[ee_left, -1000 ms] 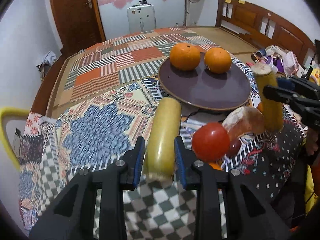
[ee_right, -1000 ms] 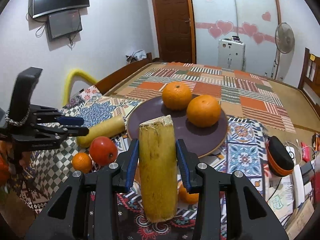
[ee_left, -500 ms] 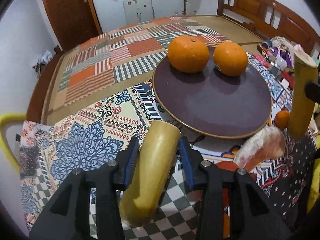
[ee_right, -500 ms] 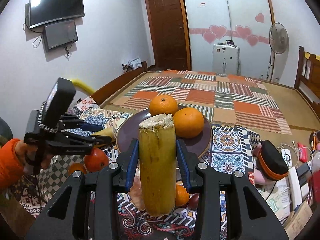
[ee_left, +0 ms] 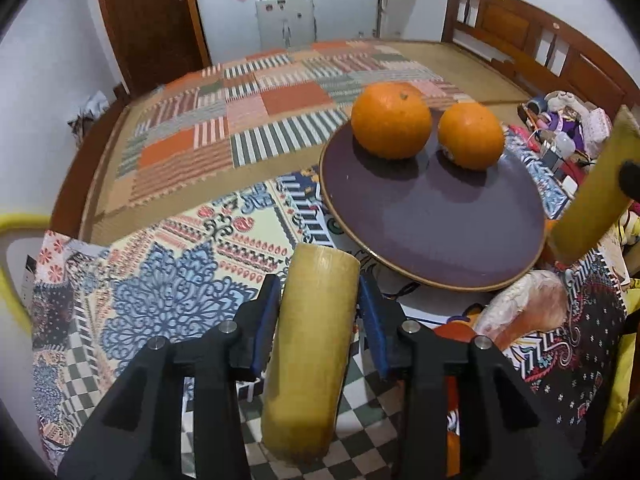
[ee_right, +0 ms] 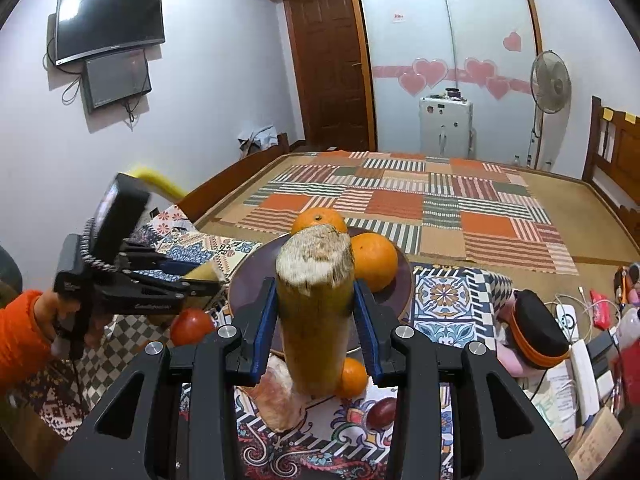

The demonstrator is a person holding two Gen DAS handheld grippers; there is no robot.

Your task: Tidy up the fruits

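Observation:
A dark purple plate [ee_left: 440, 216] on the patterned cloth carries two oranges [ee_left: 390, 120] [ee_left: 470, 136]. My left gripper [ee_left: 320, 284] has a smooth yellow cane piece [ee_left: 312, 352] between its blue pads. The jaws are closing and the pads press its sides, just short of the plate's near rim. My right gripper [ee_right: 315, 286] is shut on a second cane piece [ee_right: 314, 320], held upright with its rough cut end up, in front of the plate [ee_right: 252, 280]. That piece also shows at the right edge of the left wrist view as cane [ee_left: 592, 192].
On the cloth near the plate lie a red tomato [ee_right: 192, 326], a small orange [ee_right: 352, 376], a dark round fruit [ee_right: 380, 412] and a pale pinkish lump [ee_right: 280, 396]. Clutter and a black-orange case [ee_right: 536, 328] fill the right. A person's orange sleeve [ee_right: 20, 332] is at left.
The left gripper has taken hold of the lying cane piece, lifted it off the cloth and carried it toward the plate. The right gripper still holds its cane piece upright, hardly moved.

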